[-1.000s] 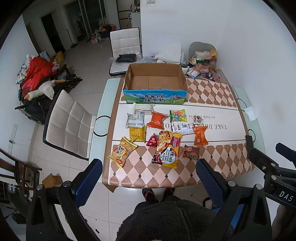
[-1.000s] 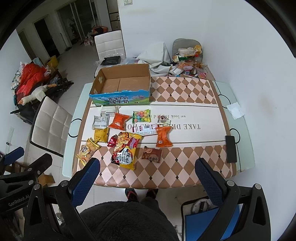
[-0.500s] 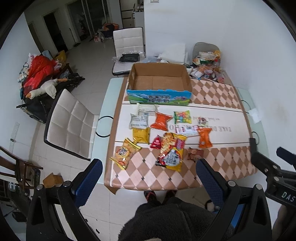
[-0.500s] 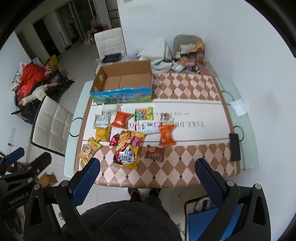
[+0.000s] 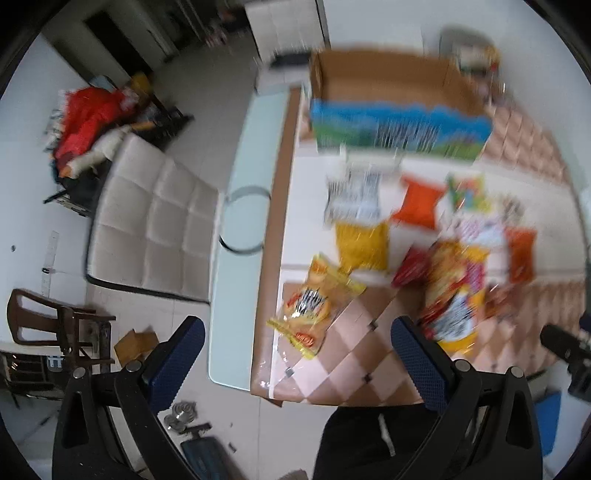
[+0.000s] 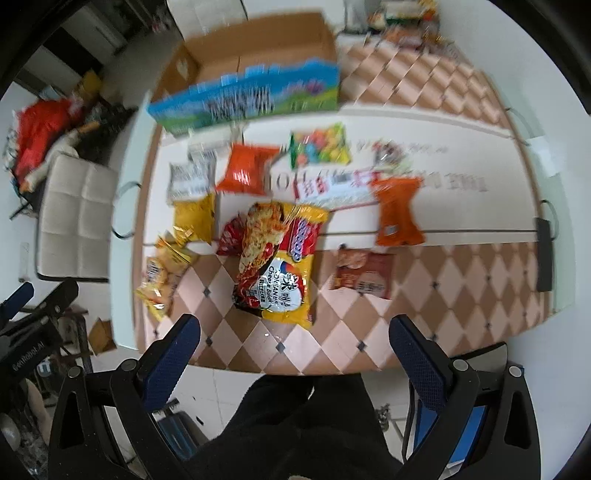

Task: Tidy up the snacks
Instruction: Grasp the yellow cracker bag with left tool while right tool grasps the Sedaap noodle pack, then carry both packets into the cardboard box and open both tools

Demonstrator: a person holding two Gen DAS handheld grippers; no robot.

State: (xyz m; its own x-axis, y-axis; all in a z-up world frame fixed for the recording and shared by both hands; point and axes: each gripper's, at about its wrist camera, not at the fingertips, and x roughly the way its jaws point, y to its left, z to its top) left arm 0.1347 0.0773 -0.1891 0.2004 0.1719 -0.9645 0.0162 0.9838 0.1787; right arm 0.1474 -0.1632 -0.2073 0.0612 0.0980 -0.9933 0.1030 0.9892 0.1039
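Observation:
Several snack packets lie on a checked tablecloth [image 6: 461, 295]: a big yellow-red noodle bag [image 6: 277, 262], an orange packet [image 6: 397, 210], a brown packet [image 6: 364, 273], a candy bag [image 6: 319, 146] and a yellow biscuit packet [image 5: 314, 299]. An open cardboard box [image 6: 255, 62] with a blue front stands behind them. My left gripper [image 5: 295, 354] is open and empty above the table's near left corner. My right gripper [image 6: 295, 350] is open and empty above the near edge, in front of the noodle bag. Both views are blurred.
A white padded chair [image 5: 155, 221] stands left of the table. A black remote [image 6: 543, 254] lies at the right edge. Clutter [image 6: 402, 22] sits at the far end. A red bundle [image 5: 88, 118] is on the floor side at left.
Both grippers have dropped closer to the table and the snacks look larger. The left view has swung left toward the table's corner. Both stay open and empty.

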